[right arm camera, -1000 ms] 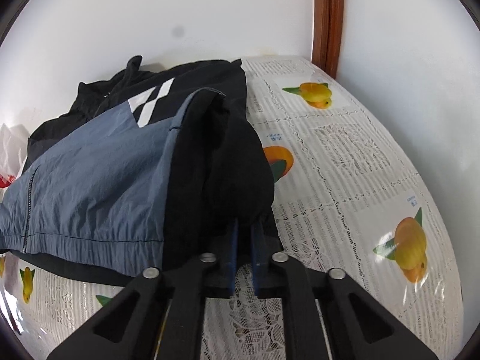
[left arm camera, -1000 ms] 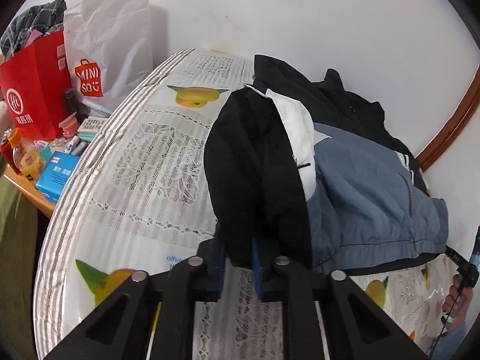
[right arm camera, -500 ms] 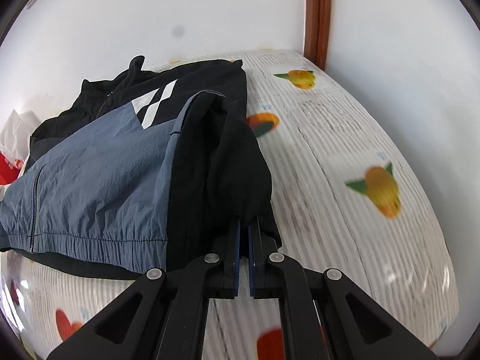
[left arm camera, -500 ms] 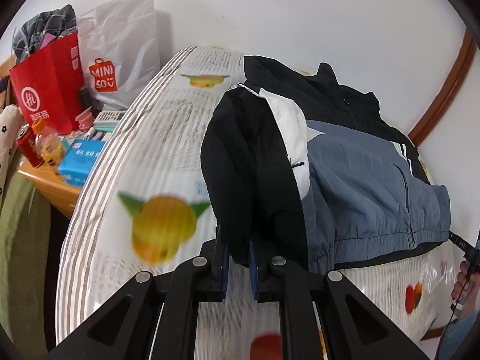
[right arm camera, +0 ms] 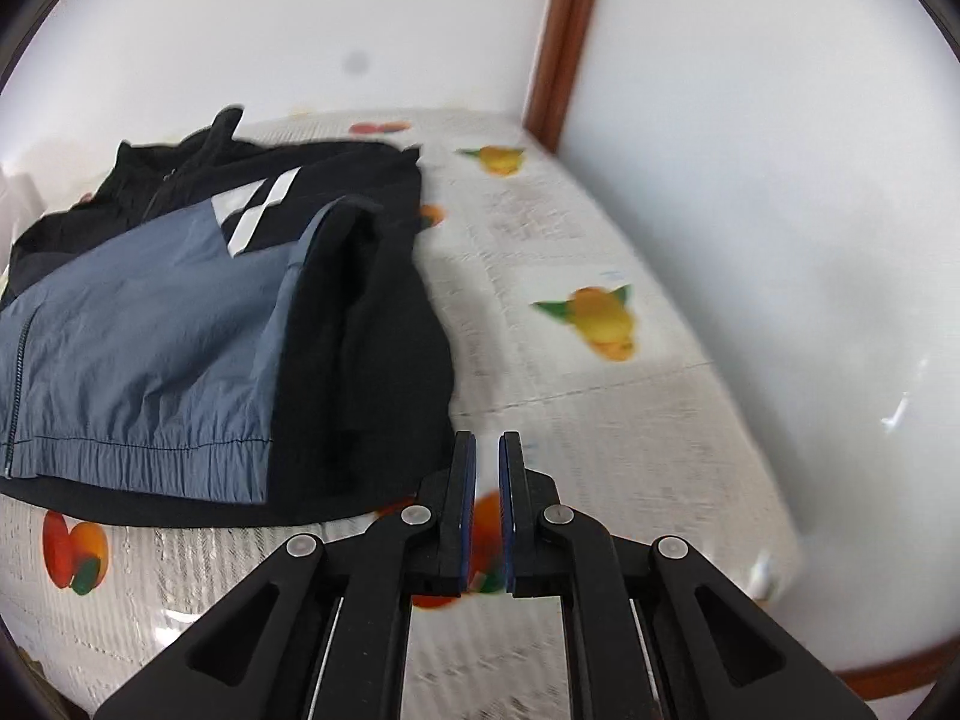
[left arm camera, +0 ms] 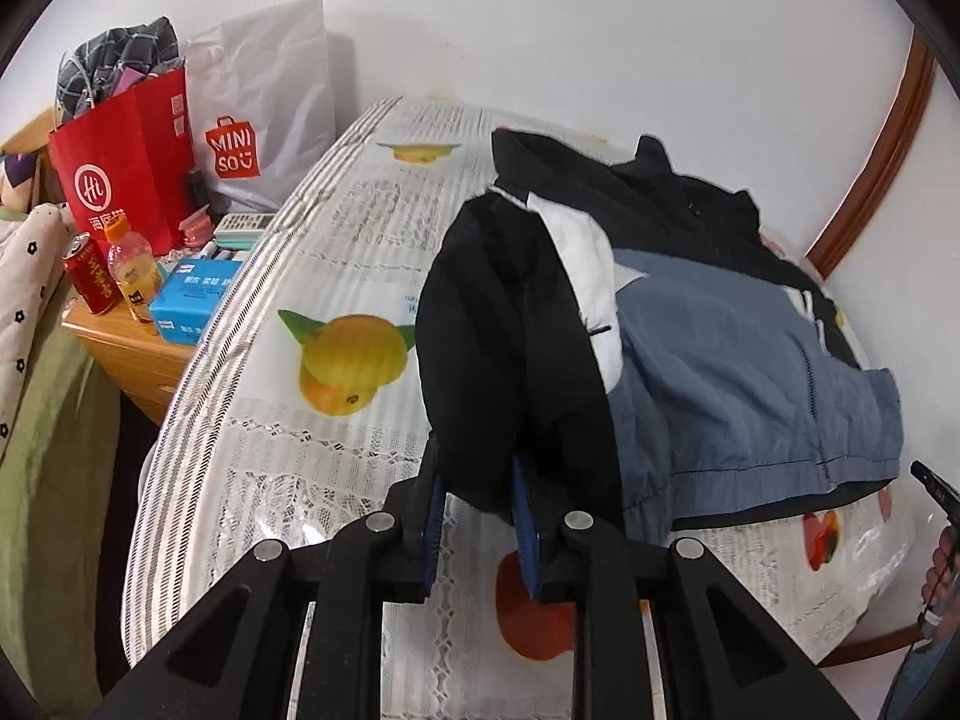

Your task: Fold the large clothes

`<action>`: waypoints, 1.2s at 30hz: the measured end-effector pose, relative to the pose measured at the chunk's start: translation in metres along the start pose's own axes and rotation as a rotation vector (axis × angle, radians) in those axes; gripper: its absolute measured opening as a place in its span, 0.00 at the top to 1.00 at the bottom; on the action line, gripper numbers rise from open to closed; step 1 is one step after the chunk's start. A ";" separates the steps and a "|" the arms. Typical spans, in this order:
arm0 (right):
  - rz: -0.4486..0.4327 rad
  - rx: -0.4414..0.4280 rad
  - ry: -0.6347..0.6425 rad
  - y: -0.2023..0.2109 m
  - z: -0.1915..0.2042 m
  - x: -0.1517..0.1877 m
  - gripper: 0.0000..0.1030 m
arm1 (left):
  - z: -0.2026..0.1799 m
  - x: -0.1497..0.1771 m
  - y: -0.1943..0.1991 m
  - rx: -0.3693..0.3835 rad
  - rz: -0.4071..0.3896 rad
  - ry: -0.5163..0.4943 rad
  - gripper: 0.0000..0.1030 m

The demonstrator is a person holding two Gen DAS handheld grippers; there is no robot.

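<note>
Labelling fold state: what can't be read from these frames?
- Left wrist view: black sleeve cuff, hidden behind left gripper, whose jaws have just been opening; grip unclear.
- Left wrist view: hand, cut by right edge.
- Right wrist view: tablecloth prints, motion-blurred.

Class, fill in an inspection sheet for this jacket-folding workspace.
Surface: lace, fruit-print tablecloth, flat.
Job's things: black, blue and white zip jacket lying flat; black sleeve laid along its edge.
Clutter: red paper bag, white plastic bag, orange bottle beside the table.
Grippers: left claw has just been opening, sleeve end between its jaws; right claw shut, empty.
Cables: nothing seen.
Surroundings: white wall, brown wooden trim.
</note>
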State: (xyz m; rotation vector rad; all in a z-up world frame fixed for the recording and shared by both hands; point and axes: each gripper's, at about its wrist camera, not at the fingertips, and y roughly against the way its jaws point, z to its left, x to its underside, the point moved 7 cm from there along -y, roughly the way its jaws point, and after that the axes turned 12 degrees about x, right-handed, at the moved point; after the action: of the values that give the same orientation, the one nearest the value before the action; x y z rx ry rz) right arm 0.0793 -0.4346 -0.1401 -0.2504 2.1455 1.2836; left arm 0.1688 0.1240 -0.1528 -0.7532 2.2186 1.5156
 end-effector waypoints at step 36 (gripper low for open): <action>-0.066 -0.304 0.012 0.032 0.082 0.001 0.93 | -0.045 0.003 -0.011 0.118 0.042 -0.062 0.84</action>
State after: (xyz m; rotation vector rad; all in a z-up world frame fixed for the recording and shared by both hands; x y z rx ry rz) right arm 0.0974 -0.3492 -0.1453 -0.4510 1.9289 1.5698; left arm 0.1739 0.0781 -0.1458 -0.6189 2.2682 1.3931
